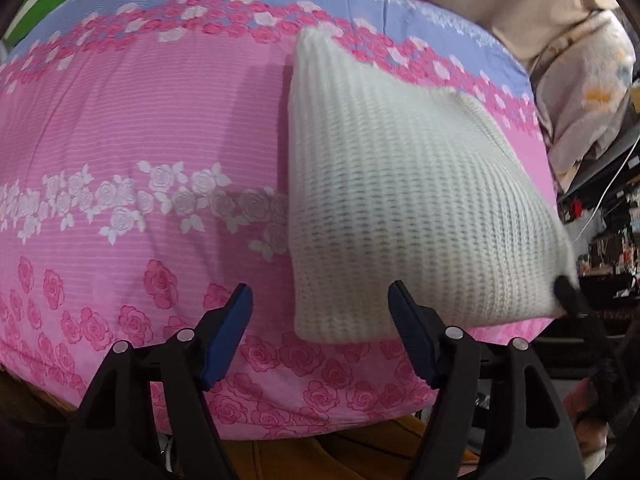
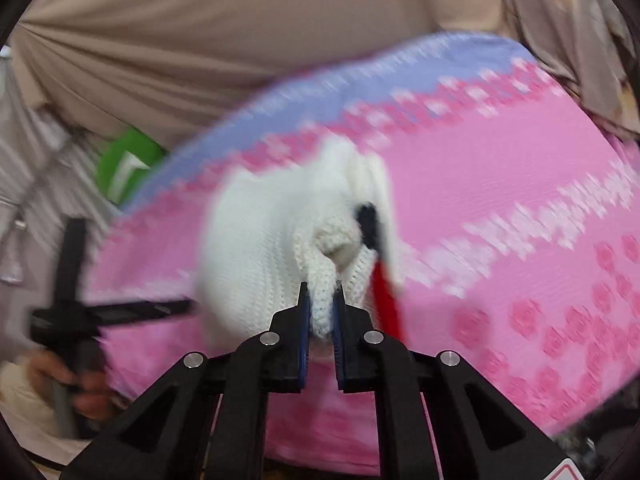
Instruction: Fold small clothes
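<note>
A white knitted garment point(image 1: 400, 200) lies on the pink floral bed cover point(image 1: 140, 120), its right side lifted off the cover. My left gripper point(image 1: 320, 320) is open and empty, just short of the garment's near left corner. My right gripper point(image 2: 320, 300) is shut on a bunched fold of the white garment point(image 2: 324, 304) and holds it raised above the cover point(image 2: 500, 200). The right gripper's tip also shows in the left wrist view point(image 1: 568, 292) at the garment's right edge. The right wrist view is blurred.
A green item point(image 1: 60, 0) lies at the far left corner. Beige fabric point(image 2: 240, 40) and a patterned blanket point(image 1: 588, 100) lie beyond the bed. Cluttered shelves and a cable point(image 1: 608, 220) are to the right. The left gripper's body and a hand show in the right wrist view point(image 2: 76, 312).
</note>
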Motion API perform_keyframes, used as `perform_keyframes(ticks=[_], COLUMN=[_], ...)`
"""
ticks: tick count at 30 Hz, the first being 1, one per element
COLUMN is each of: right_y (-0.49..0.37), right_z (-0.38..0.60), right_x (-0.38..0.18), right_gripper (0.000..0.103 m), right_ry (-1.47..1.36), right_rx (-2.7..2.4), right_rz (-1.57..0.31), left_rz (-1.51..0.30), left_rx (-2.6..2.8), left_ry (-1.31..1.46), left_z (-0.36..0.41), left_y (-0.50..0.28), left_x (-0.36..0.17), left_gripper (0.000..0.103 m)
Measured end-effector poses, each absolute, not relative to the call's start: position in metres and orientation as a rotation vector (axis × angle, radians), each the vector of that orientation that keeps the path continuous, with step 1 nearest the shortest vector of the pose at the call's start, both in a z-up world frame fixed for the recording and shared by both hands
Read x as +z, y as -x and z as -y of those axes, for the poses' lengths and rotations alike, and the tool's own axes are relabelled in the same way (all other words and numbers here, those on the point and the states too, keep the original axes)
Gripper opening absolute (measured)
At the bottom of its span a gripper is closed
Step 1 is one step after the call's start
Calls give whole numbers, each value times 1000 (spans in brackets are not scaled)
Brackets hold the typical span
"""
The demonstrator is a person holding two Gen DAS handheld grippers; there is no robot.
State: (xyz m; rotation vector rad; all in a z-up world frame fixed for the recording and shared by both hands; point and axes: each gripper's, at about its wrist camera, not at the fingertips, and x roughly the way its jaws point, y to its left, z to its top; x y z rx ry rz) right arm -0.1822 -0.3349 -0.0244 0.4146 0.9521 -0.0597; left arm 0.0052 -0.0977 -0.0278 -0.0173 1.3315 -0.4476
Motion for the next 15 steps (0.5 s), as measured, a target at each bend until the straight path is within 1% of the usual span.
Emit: perform_keyframes(ticks=[2, 3, 4, 6, 8, 11, 12, 14, 15], right_y=[176, 177, 178, 180, 185, 193, 193, 186, 180], right_z=[340, 342, 341, 335, 329, 325, 325, 329, 332], right_x=[-76, -93, -94, -78, -57, -32, -23, -15, -12], right_gripper=[8, 9, 9, 11, 19, 22, 24, 36, 38], right_ry=[-391, -393, -396, -377, -354, -320, -311, -310, -320], right_rx=[-87, -106, -115, -127, -132, -132, -139, -149, -155], right_rz=[-1137, -1172, -1171, -1142, -1093, -1028, -1005, -980, -968], left_rz=[-1348, -1362, -1377, -1380, -1338, -1295, -1279, -1257, -1252], left_rx=[-451, -442, -435, -447, -456, -471, -478, -485, -491], left_ry=[-48, -107, -146, -144, -131, -81, -62, -47, -47], left_z=[107, 113, 117, 119, 118, 116, 116, 119, 124], left_y=[-6, -7, -7, -5, -4, -8, -10, -13, -16], left_x=[-41, -51, -59, -58, -44, -23, -15, -7, -5], left_gripper=[65, 62, 60, 58, 58, 58, 60, 61, 61])
